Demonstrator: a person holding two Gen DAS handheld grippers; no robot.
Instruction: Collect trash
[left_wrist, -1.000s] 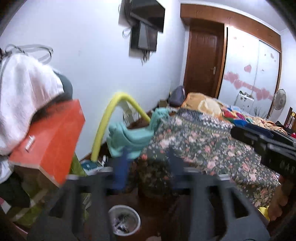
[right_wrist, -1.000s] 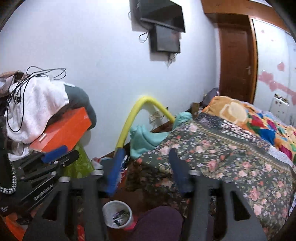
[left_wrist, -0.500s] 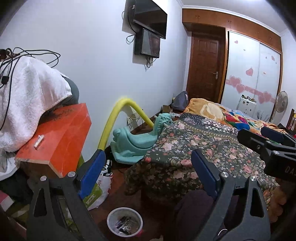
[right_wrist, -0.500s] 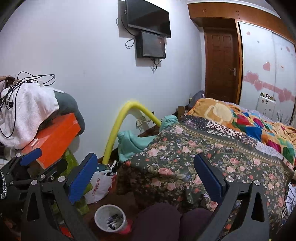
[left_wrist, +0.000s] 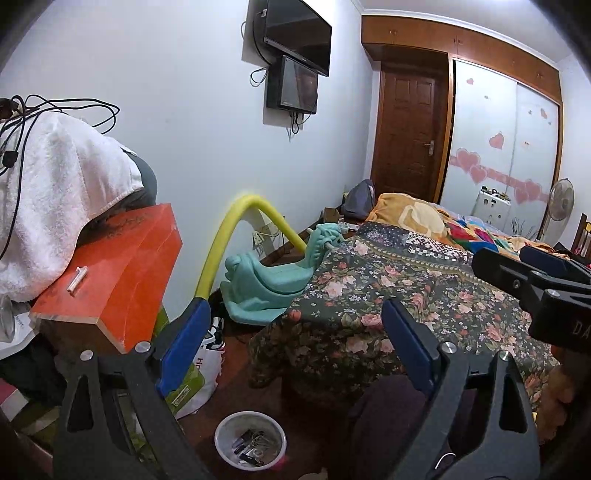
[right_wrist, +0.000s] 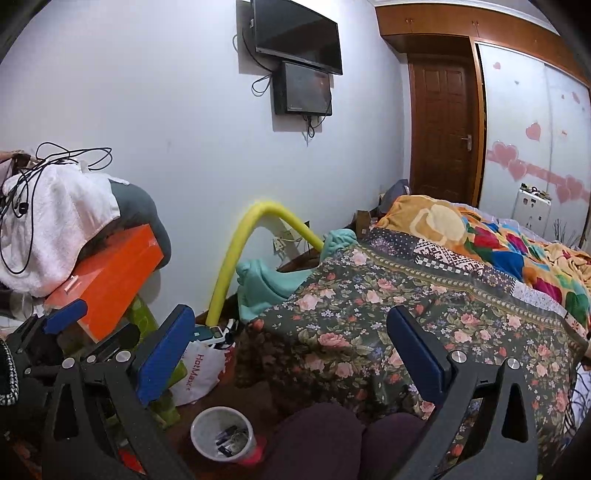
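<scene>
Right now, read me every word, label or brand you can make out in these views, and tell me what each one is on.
"HotMax", red letters on the white plastic bag on the floor by the green bag.
"DA", the start of a white marking cut off at the frame edge, on the right gripper body.
A white label on the green bag in the left wrist view: too blurred to read.
Nothing readable on the orange box or the TV.

Your left gripper (left_wrist: 295, 343) and right gripper (right_wrist: 291, 350) have both spread wide (jaws were nearly together a second ago), each holding nothing.
</scene>
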